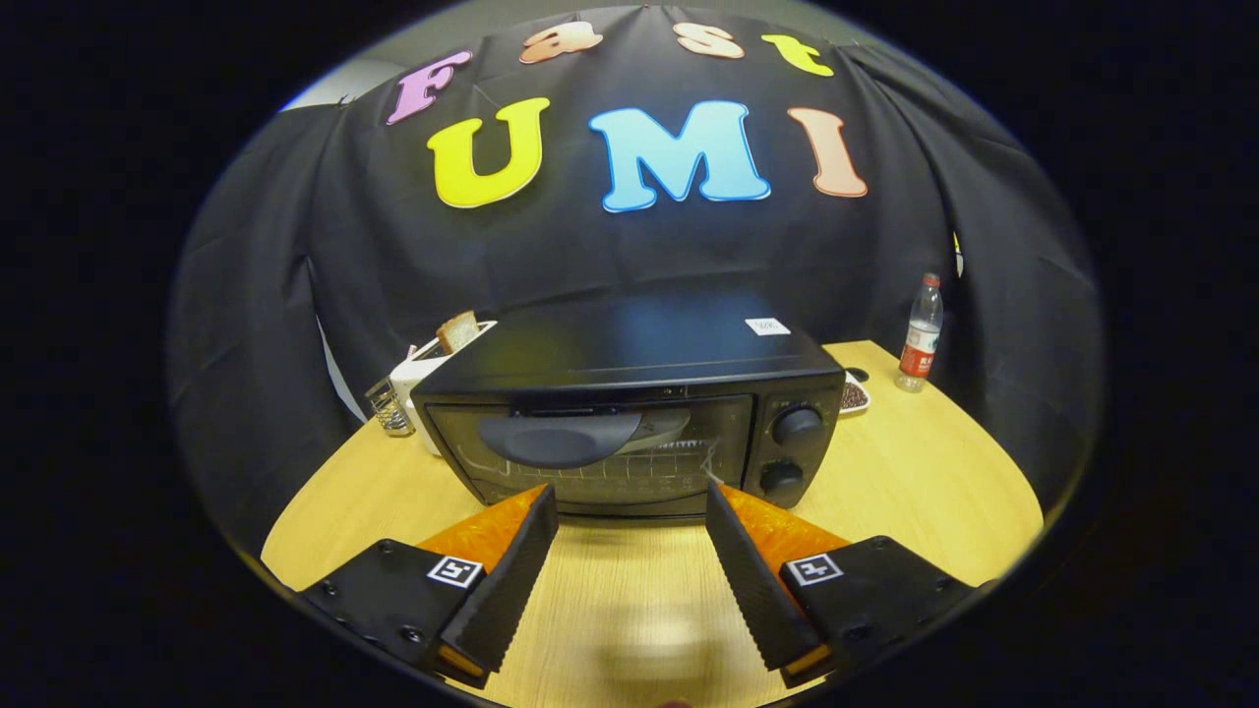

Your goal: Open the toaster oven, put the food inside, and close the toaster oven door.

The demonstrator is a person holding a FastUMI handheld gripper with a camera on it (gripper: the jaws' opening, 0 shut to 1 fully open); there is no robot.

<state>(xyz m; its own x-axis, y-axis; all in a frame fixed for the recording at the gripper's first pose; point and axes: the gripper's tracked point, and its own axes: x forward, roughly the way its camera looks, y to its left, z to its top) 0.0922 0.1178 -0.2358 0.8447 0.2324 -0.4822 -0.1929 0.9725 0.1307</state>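
A black toaster oven (pixel 629 413) stands on the round wooden table (pixel 905 492), just ahead of my fingers. Its glass door (pixel 590 452) is closed, with a dark handle (pixel 559 438) across the upper part of the glass. Two knobs (pixel 795 425) sit one above the other on its right panel. Through the glass I make out a wire rack and a pale shape, too dim to name. My gripper (pixel 629 497) is open, its fingertips a short way in front of the door's lower edge, nothing between them.
A white toaster with a slice of bread (pixel 456 331) in it stands behind the oven's left corner, next to a small glass (pixel 390 408). A plastic bottle (pixel 921 334) stands at the far right of the table, with a small dish (pixel 854 395) beside the oven.
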